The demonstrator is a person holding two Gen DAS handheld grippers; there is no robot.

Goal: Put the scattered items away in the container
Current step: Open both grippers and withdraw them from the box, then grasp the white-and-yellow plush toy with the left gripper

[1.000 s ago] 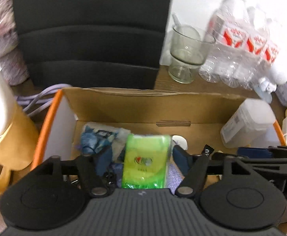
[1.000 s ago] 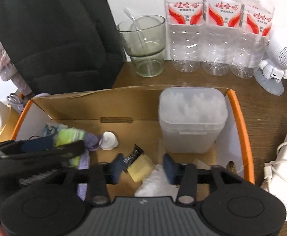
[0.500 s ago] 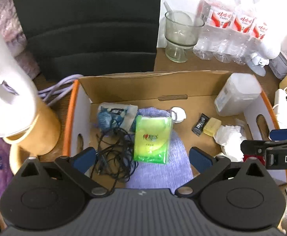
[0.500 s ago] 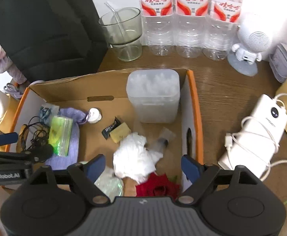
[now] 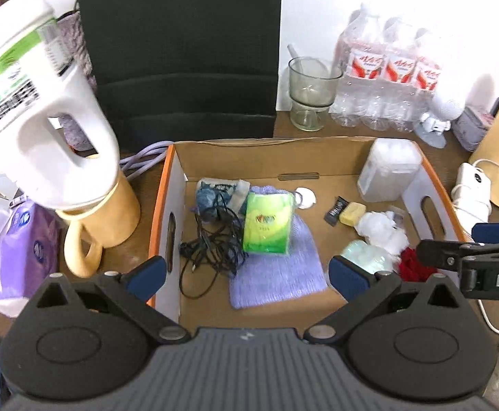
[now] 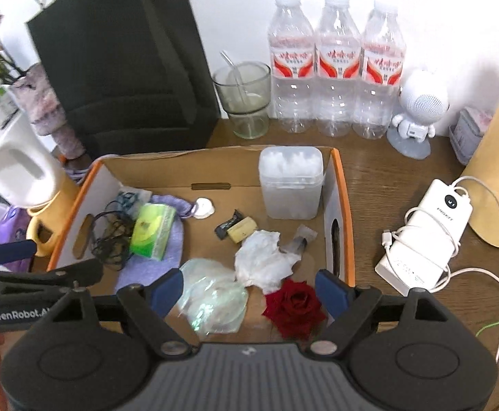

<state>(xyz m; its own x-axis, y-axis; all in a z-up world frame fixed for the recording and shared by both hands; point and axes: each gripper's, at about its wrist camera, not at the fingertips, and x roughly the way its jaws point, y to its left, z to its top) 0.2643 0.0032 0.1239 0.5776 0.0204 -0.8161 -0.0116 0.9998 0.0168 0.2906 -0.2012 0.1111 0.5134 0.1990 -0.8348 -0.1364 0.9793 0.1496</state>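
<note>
**Mia:** Look, the left gripper [image 5: 246,274] is wide open with nothing in it, and the right gripper [image 6: 249,289] is wide open too, holding nothing. Both hang above the near side of the cardboard box [image 6: 338,205].

**Tom:** Where did the little things go?

**Mia:** They lie in the box. The green tissue pack [image 5: 268,224] sits on the purple cloth [image 5: 283,270], with the black cord [image 5: 212,239] just beside it. The crumpled paper [image 6: 263,260] and the red rose [image 6: 297,306] are by the right wall, and the clear tub [image 6: 290,185] stands in the back corner.

**Tom:** So is it done?

**Mia:** I think it is close to done. The white power bank [image 6: 431,233] with its cable lies on the table [image 6: 379,171] outside the box, but I cannot tell if it counts as 1 of the scattered things.

**Tom:** What should the hands do now?

**Mia:** I would go up first, then to the side, so the fingers miss the orange rim [image 5: 160,205]. On the left, the white jug [image 5: 37,120] and the yellow mug [image 5: 102,226] are near, so there is little room. On the right the table is more open, but the cable could catch
</note>
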